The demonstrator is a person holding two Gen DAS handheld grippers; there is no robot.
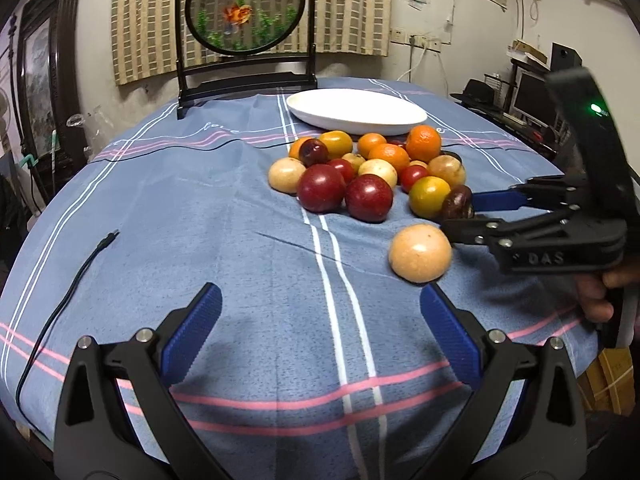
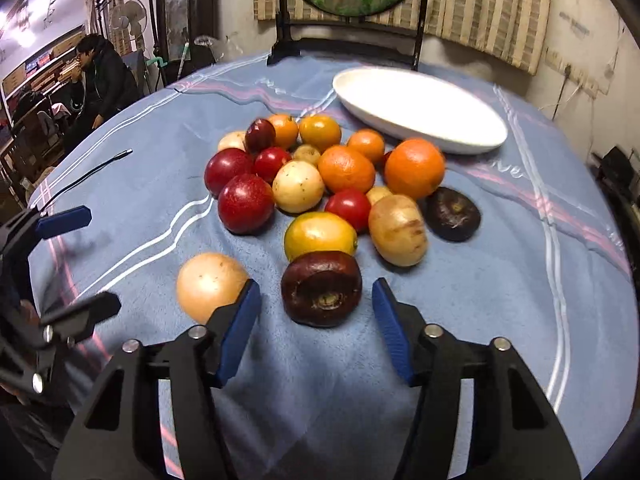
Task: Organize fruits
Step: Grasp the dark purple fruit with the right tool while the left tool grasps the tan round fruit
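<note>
Fruit heap (image 2: 320, 184) on the blue striped tabletop (image 1: 200, 220), just in front of a white oval plate (image 1: 356, 111) that holds nothing: oranges, red plums, pale yellow fruits, a few dark purple ones, all off the plate. Nothing sorted so far, judging by that bare plate; nearly the whole job left. One pale round fruit (image 1: 420, 253) apart from the heap, on the near side. Right tongs (image 2: 316, 304) spread wide around a dark purple fruit (image 2: 321, 293) at the heap's near edge, pads either side of it and not touching. Probably the first pick, with closing and lifting yet to come. Left tongs (image 1: 320, 320) also wide and holding nothing, low over bare cloth near the pale fruit. Black cable (image 1: 64, 292) at the left.
</note>
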